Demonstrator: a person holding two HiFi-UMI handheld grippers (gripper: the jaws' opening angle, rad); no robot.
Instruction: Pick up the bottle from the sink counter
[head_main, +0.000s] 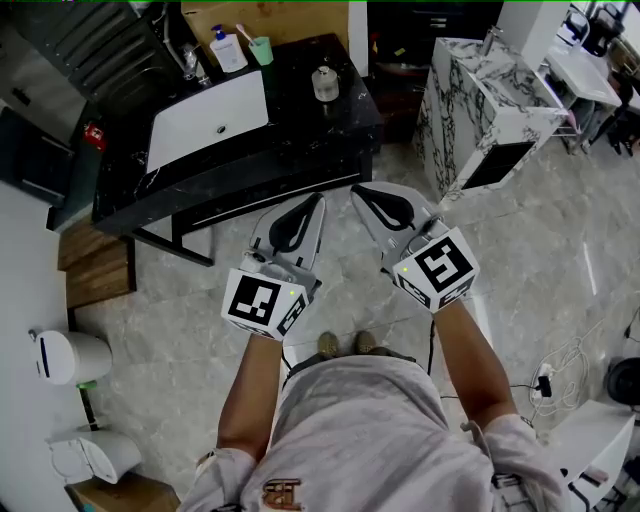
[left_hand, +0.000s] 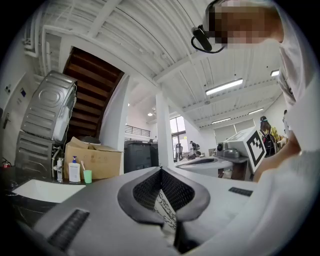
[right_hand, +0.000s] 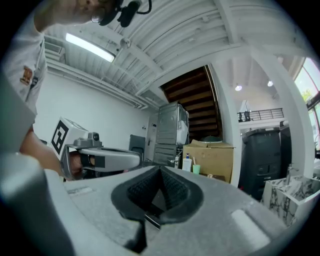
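A white pump bottle (head_main: 228, 50) with a blue top stands at the back of the black sink counter (head_main: 300, 140), beside a green cup (head_main: 261, 50) holding a toothbrush. A small clear jar (head_main: 325, 83) sits on the counter's right part. My left gripper (head_main: 320, 197) and right gripper (head_main: 355, 190) hover side by side over the floor, short of the counter's front edge, both shut and empty. In the left gripper view the jaws (left_hand: 161, 168) meet at the tips, with the bottle (left_hand: 74, 171) far left. The right gripper's jaws (right_hand: 161, 167) meet too, with the bottle (right_hand: 187, 164) beyond.
A white basin (head_main: 205, 118) with a tap (head_main: 190, 62) fills the counter's left part. A marble-patterned cabinet (head_main: 480, 100) stands to the right. A cardboard box (head_main: 270, 20) sits behind the counter. Wooden steps (head_main: 95, 265) and white bins (head_main: 70, 355) lie at the left.
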